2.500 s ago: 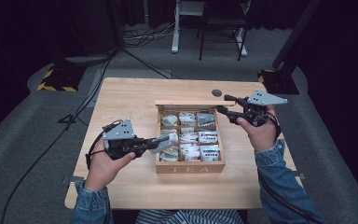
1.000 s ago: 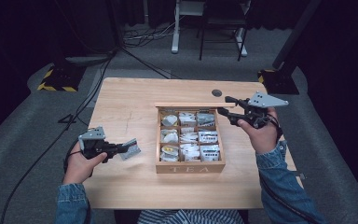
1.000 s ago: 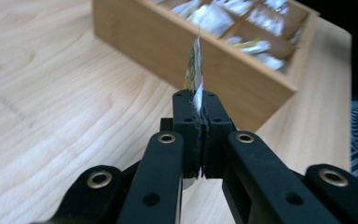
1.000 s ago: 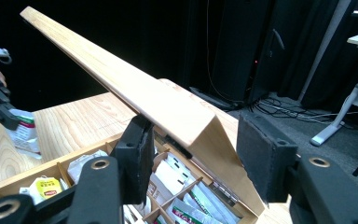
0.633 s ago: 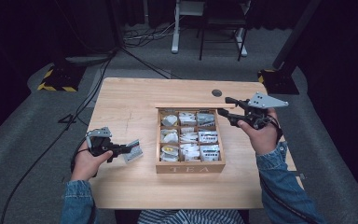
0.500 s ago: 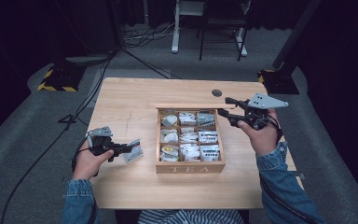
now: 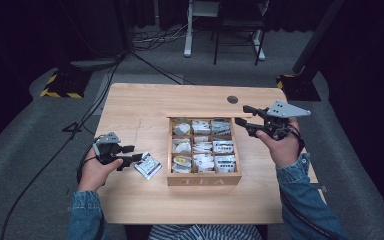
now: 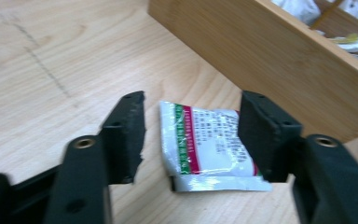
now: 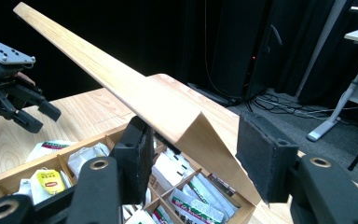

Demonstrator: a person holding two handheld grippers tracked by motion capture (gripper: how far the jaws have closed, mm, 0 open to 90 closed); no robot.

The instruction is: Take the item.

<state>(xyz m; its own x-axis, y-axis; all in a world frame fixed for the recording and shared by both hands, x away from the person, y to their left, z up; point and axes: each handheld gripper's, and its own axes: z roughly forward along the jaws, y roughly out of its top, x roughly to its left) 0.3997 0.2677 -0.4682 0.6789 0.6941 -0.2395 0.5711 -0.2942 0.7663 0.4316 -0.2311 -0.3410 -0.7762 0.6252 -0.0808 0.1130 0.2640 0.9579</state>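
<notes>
Light, matt wooden table [image 7: 145,107] with visible grain; tea box [image 7: 204,179] and its lid [image 9: 121,86] in smooth pale wood. Glossy, crinkled foil-like sachet [image 8: 207,144]. Matt black jaws with rough, foam-like pads [image 8: 129,135]. Denim cloth sleeves [image 7: 307,200].

text: "TEA" | on: front wall of wooden box [image 7: 204,179] | packet print: unreadable

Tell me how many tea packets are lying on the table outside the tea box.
1. A single tea packet lies flat on the table just left of the tea box, between the open jaws of the left claw. Others sit inside the box's compartments.
</notes>
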